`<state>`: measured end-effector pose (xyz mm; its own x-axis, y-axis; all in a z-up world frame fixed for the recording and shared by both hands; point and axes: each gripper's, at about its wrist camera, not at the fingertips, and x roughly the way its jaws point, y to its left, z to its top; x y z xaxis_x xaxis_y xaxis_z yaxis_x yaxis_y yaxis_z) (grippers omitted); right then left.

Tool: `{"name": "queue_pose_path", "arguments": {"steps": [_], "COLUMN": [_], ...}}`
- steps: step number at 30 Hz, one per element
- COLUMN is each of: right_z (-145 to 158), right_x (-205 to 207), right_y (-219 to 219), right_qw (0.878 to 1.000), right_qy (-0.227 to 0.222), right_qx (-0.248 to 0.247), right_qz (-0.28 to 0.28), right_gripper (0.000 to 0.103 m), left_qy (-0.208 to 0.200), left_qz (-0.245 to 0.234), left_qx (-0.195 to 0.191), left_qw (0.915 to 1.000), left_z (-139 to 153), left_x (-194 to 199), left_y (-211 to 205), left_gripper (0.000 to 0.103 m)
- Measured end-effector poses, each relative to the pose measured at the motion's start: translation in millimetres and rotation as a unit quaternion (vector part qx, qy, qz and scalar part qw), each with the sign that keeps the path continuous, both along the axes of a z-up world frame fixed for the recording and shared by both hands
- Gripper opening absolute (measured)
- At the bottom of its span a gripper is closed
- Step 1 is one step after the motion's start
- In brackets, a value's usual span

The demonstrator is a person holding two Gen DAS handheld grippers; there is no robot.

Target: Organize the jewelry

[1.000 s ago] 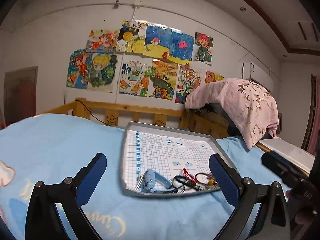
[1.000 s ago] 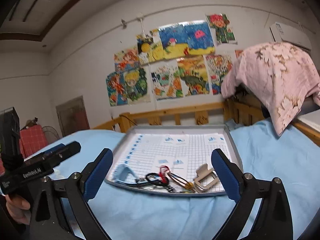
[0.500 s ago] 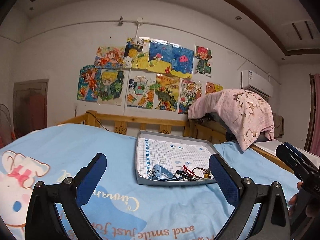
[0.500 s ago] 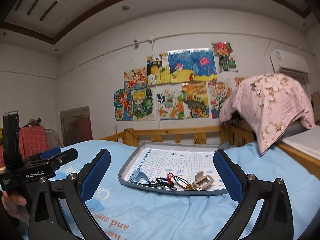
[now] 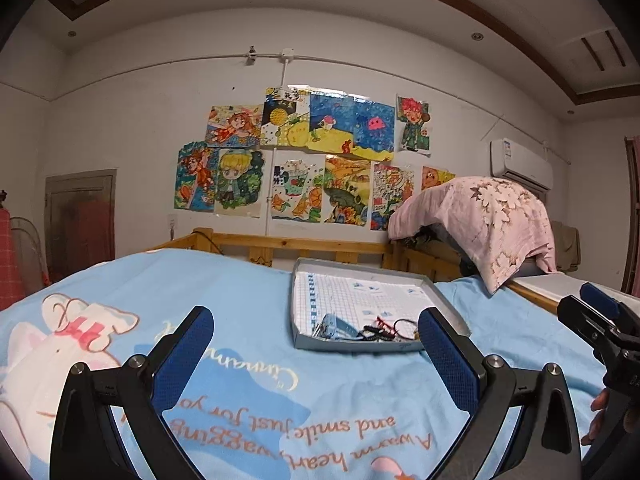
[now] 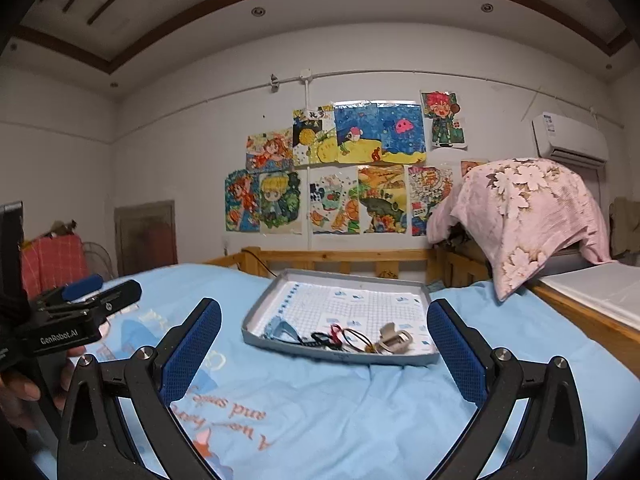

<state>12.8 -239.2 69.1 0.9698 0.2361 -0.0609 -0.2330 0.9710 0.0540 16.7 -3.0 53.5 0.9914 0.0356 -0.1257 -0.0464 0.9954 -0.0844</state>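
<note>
A grey tray [image 5: 444, 294] lined with grid paper lies on the blue bedsheet; it also shows in the right wrist view [image 6: 256, 316]. At its near edge lies a tangle of jewelry: a blue hair clip [image 5: 334, 326], black and red cords [image 6: 332, 336] and a beige clip [image 6: 394, 340]. My left gripper [image 5: 316, 354] is open and empty, well short of the tray. My right gripper [image 6: 324, 346] is open and empty, also short of the tray. Each gripper shows at the edge of the other's view.
The blue printed bedsheet [image 6: 360, 412] covers the bed. A wooden rail [image 5: 300, 246] runs behind the tray. A pink flowered pillow [image 6: 524, 216] sits at the right on a raised ledge [image 6: 592, 300]. Drawings hang on the wall.
Both grippers have pulled back from the tray and risen; the tray now looks smaller and farther off. The jaws stay open. The jewelry has not moved.
</note>
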Motion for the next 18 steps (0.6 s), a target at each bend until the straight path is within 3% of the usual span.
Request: {"name": "queue_pose_path", "arguments": {"steps": [5, 18], "right_z": [-10.9, -43.6], "right_x": [-0.3, 15.8], "right_y": [2.5, -19.7], "right_qw": [1.000, 0.997], "right_qy": [0.012, 0.053], "right_qx": [-0.017, 0.005], "right_qz": [-0.014, -0.057], "right_gripper": [0.101, 0.101], "left_qy": [0.013, 0.037], "left_qz": [0.008, 0.011], "left_qx": [0.004, 0.021], "left_qw": [0.9999, 0.9990], "left_z": [-19.3, -46.2], "left_x": [1.1, 7.1], "left_y": [-3.3, -15.7], "left_gripper": [0.103, 0.103]}}
